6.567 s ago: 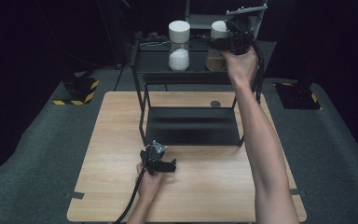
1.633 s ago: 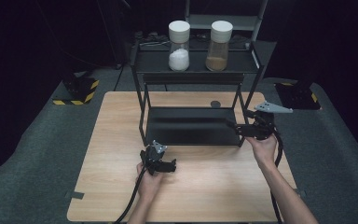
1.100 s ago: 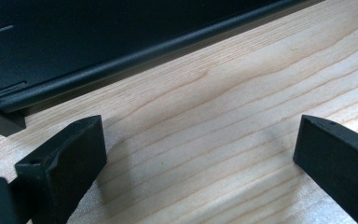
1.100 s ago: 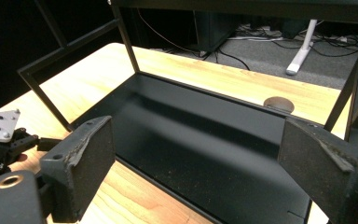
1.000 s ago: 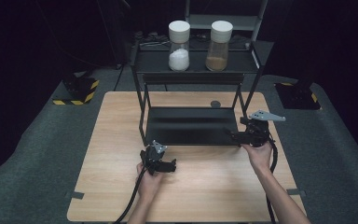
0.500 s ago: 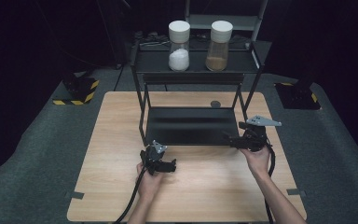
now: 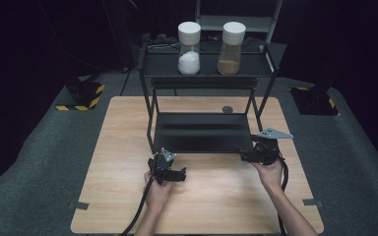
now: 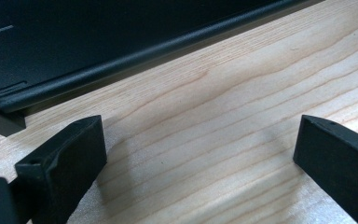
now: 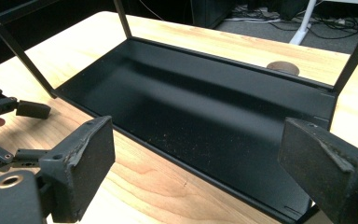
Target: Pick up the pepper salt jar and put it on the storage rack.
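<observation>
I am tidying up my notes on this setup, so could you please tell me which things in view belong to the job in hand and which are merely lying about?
Job in hand:
- black rack
- white-powder jar
- brown-powder jar
- left gripper, jaws open
- right gripper, jaws open

Lying about:
- small dark disc on the table
- striped floor block

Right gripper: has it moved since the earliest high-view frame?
Yes. The right gripper was up at the brown jar on the rack's top shelf; now it sits low on the table, by the front right corner of the rack's bottom shelf, jaws open and empty.
</observation>
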Demonstrator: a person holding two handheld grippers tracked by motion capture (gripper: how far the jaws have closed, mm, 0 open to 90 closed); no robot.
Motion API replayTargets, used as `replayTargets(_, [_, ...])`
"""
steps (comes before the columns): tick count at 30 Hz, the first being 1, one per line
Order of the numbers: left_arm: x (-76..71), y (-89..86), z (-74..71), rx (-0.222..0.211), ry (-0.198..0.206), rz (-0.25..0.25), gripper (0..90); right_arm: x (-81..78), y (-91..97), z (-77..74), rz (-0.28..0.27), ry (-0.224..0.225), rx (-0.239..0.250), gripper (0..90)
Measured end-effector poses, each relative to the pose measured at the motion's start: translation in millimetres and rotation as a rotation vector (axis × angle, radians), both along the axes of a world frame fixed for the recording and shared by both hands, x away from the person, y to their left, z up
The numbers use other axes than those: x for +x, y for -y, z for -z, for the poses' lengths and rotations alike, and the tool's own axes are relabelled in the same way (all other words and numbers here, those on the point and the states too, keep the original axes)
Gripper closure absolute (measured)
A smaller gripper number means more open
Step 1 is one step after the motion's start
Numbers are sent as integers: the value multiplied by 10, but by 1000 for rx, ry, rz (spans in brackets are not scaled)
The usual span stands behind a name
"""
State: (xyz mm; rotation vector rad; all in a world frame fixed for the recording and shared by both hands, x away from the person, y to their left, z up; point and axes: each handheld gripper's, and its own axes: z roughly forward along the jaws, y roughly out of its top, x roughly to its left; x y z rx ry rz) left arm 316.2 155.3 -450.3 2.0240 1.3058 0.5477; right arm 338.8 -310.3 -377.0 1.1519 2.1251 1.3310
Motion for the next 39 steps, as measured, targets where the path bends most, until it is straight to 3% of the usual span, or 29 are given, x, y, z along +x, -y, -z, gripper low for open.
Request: replayTargets(39, [0, 0, -1, 1, 0, 0, 23, -89, -94, 320, 5, -38, -48, 101])
